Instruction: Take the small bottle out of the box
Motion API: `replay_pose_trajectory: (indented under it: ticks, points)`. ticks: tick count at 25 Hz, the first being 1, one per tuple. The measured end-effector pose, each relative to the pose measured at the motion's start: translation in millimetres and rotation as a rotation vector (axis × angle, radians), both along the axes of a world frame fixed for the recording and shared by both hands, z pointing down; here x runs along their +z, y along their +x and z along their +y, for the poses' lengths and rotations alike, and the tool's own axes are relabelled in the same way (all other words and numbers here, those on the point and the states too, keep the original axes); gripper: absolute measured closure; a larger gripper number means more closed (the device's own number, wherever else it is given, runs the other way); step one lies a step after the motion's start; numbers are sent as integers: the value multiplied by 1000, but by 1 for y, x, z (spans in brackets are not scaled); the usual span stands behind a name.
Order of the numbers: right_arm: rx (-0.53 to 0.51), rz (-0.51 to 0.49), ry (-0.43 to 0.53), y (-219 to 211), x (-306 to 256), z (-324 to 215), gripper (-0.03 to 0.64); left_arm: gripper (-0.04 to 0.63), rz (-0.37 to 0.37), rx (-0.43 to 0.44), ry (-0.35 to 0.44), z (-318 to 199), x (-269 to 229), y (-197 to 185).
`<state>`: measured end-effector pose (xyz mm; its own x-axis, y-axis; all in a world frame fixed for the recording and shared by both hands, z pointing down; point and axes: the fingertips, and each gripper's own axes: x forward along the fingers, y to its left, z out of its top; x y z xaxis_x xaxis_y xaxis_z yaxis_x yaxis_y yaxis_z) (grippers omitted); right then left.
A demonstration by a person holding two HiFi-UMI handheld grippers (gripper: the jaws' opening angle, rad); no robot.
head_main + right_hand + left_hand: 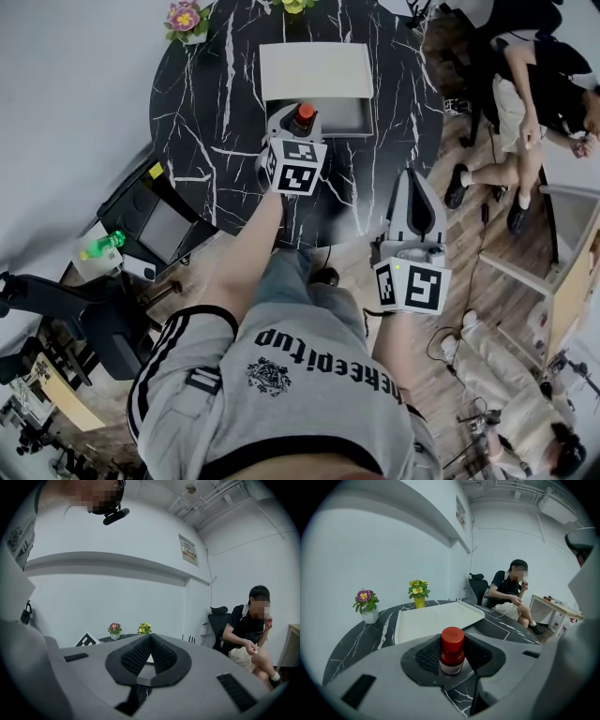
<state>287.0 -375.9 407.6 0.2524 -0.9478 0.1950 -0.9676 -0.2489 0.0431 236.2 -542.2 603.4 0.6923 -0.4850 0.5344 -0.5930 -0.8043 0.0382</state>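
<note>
L gripper (298, 120): jaws part-closed, pads clamped on small bottle (452, 651). Bottle upright, long axis vert., red cap up, at near edge of white box (316, 70) on black marble table (216, 112). R gripper (150, 637): jaws together, empty, near table rim.

One small bottle (452, 651) stands between the jaws of the left claw (452, 645). One white box (436, 620) lies just beyond it. Two pots sit farther past: pink flower pot (365, 606), yellow flower pot (418, 592). With the right claw (150, 637), two claws. One surface (356, 644).
</note>
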Motion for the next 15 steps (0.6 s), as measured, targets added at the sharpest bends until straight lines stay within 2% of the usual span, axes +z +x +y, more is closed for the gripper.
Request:
replay_pose_trajectory:
  ticks: [9,15]
  points:
    - [-40,4,34,-10,-10,2,617,449,16,-5,41,10,-30,-18]
    - [-82,11,62,-21,-22,5,617,449,58,-20,78,23,-65,-37]
